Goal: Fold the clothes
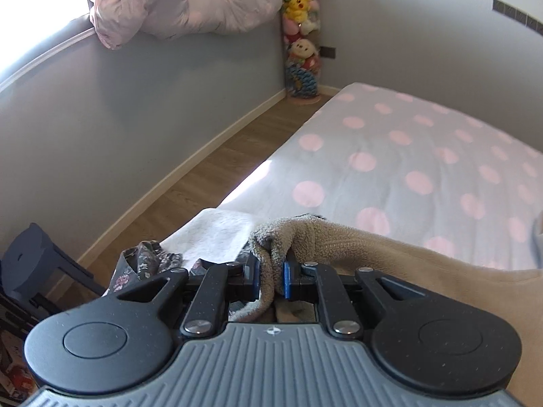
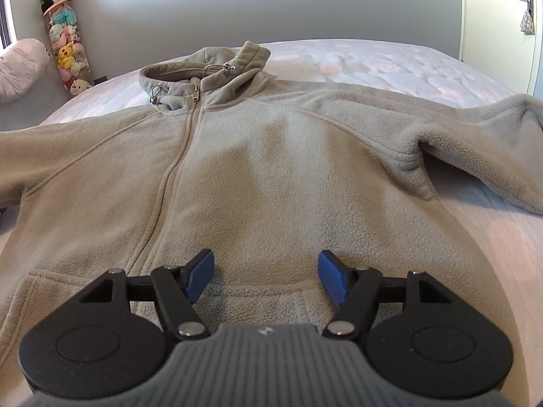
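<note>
A beige fleece zip jacket (image 2: 264, 169) lies front-up and spread out on the bed, collar at the far end, one sleeve stretched to the right. My right gripper (image 2: 266, 276) hovers open just above its lower hem area, blue pads wide apart with nothing between them. In the left wrist view my left gripper (image 1: 271, 279) is shut on the cuff of the jacket's left sleeve (image 1: 339, 240), and the fabric bunches between the blue pads and trails off to the right.
The bed (image 1: 407, 156) has a grey cover with pink dots. A white cloth (image 1: 220, 234) and a dark floral garment (image 1: 142, 264) lie at its near left edge. A tube of plush toys (image 1: 302, 34) stands in the corner. A dark stool (image 1: 30, 264) stands on the wooden floor.
</note>
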`<state>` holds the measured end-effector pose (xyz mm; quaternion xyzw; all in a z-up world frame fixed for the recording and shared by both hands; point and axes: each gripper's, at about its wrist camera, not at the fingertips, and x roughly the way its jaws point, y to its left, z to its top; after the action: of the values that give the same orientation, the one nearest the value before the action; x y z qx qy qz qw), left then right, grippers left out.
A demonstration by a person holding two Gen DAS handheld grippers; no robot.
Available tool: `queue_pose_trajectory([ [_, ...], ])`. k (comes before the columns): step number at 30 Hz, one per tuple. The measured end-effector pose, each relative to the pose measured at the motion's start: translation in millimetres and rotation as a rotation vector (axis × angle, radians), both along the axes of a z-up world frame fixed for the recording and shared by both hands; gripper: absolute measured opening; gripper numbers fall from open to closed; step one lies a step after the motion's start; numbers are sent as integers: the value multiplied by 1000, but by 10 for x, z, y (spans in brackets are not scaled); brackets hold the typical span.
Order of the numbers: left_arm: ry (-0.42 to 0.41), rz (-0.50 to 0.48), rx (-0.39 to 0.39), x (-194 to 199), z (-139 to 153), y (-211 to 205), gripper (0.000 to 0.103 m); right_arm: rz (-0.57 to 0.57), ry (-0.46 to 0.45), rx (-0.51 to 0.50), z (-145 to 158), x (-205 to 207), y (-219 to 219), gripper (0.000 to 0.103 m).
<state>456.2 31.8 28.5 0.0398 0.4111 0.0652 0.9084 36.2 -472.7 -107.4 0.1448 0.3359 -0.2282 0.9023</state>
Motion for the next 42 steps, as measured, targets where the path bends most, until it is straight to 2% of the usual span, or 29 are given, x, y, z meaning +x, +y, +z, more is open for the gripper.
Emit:
queue_pose_trajectory([
  [4, 1, 36, 6, 7, -178, 70, 22, 9, 25, -15, -35, 56, 13, 73],
  [7, -90, 0, -19, -151, -100, 90, 30, 10, 22, -16, -19, 49, 13, 73],
  [9, -154, -27, -51, -314, -16, 74, 56, -2, 4, -4, 17, 16, -14, 73],
  [14, -246, -95, -67, -747, 170, -129, 58, -75, -47, 55, 262, -137, -250, 73],
  [18, -259, -181, -65, -1028, 238, -440, 63, -152, -119, 83, 522, -401, -783, 73],
  [22, -213, -308, -84, -1155, 145, -899, 63, -235, -118, 3, 744, -761, -1473, 72],
  [26, -156, -401, -125, -1274, 33, -1379, 63, -280, -68, -86, 878, -1167, -2096, 61],
  [31, -38, -517, -137, -1398, -302, -2026, 63, -332, 22, -110, 841, -1560, -2936, 57],
  [37, 77, -532, -148, -1575, -830, -2469, 63, -377, 12, -95, 722, -1818, -3725, 58],
  [42, 165, -517, -133, -1749, -1180, -2678, 63, -360, 44, -91, 552, -1763, -4231, 58],
])
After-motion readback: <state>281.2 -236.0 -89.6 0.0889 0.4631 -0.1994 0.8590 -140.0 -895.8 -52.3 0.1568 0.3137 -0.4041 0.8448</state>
